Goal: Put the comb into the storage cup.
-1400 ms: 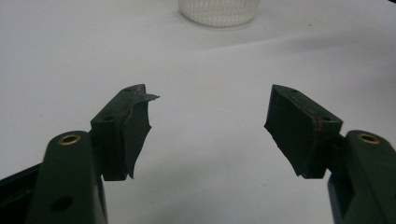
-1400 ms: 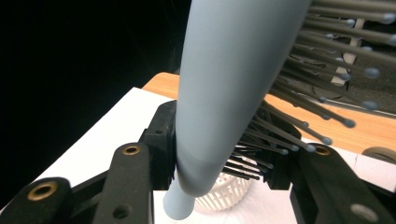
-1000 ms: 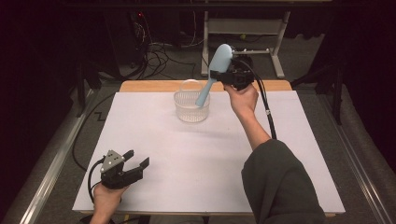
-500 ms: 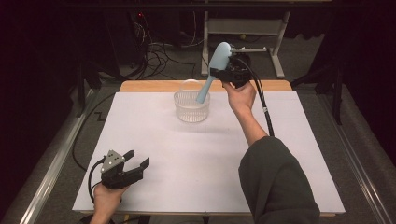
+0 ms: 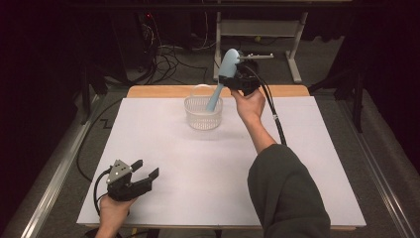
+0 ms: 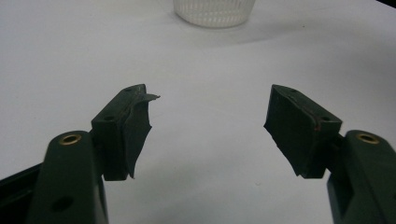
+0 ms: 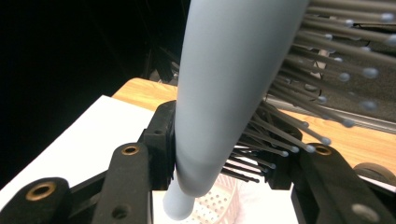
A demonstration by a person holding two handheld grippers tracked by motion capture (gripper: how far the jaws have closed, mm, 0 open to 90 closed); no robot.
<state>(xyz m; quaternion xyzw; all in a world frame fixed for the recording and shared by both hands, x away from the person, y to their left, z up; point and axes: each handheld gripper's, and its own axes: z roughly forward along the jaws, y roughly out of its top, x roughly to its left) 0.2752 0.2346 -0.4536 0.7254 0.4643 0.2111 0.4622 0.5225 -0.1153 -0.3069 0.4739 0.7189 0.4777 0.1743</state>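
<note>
The pale blue plastic hairbrush (image 5: 221,79) is standing tilted at upper centre, its handle tip dipping into the clear ribbed plastic basket (image 5: 203,113), clamped in the right gripper (image 5: 241,79). The left gripper (image 5: 130,179) is resting wide apart at lower left. Since a second ago, brush and basket are sitting practically unchanged.

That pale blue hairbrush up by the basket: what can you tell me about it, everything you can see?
The pale blue plastic hairbrush has a smooth rounded back, a slim handle and thin bristles tipped with small balls. It looks matte and clean. It is tilted, head up and away, handle pointing down into the clear perforated plastic basket at the far side of the white table. The right hand-held gripper clamps it at the lower head, one jaw on the back, the other among the bristles.
</note>
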